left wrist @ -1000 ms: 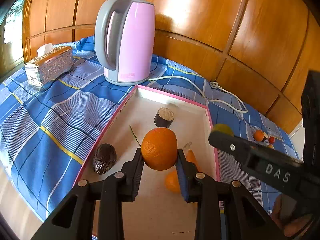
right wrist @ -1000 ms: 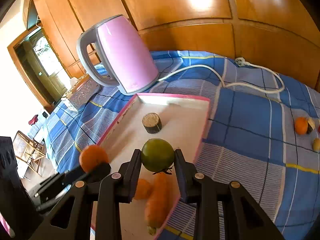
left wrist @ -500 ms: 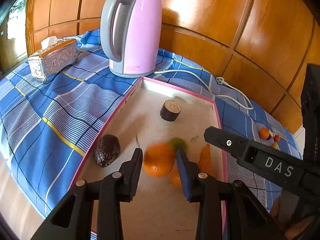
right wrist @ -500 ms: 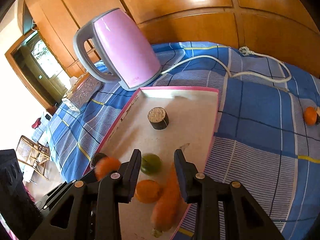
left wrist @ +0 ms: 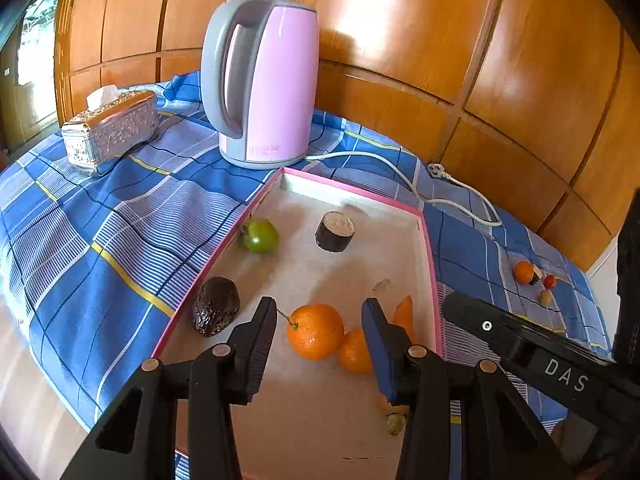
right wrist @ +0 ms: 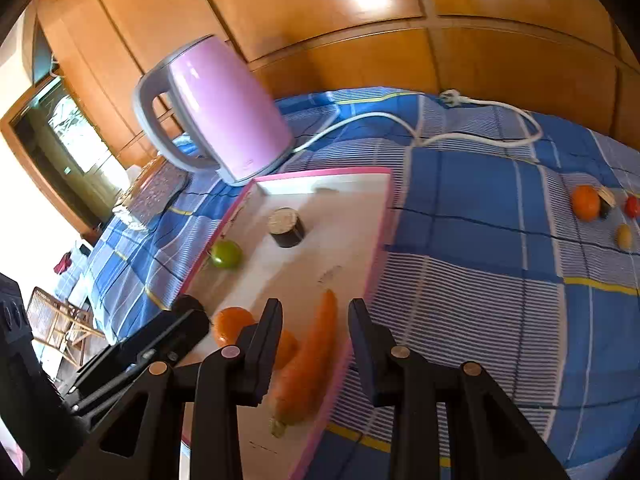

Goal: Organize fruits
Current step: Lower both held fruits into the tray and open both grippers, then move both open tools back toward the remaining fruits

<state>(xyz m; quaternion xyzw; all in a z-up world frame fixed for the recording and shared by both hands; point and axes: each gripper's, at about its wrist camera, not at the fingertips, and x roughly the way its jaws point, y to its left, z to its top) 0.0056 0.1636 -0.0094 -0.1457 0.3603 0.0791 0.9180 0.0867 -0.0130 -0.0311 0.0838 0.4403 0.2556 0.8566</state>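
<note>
Looking along our left tool (left wrist: 318, 344), we see its jaws have just been opening; they now stand apart around the orange (left wrist: 315, 331), which rests free on the floor of the pink-rimmed tray (left wrist: 352, 192) beside a 2nd orange (left wrist: 354, 352). A green fruit (left wrist: 260, 236), a dark avocado (left wrist: 216, 306) and a cut dark cylinder (left wrist: 335, 231) also lie in the tray.

From the right wrist view, our right tool (right wrist: 314, 324) is slightly spread and holds nothing, hovering over the carrot (right wrist: 310, 360). More small fruits (right wrist: 586, 202) wait on the checked cloth (right wrist: 480, 200), well apart from the tray.

We judge both drops done; next comes fetching those loose fruits, which calls for lifting clear and reaching right.
</note>
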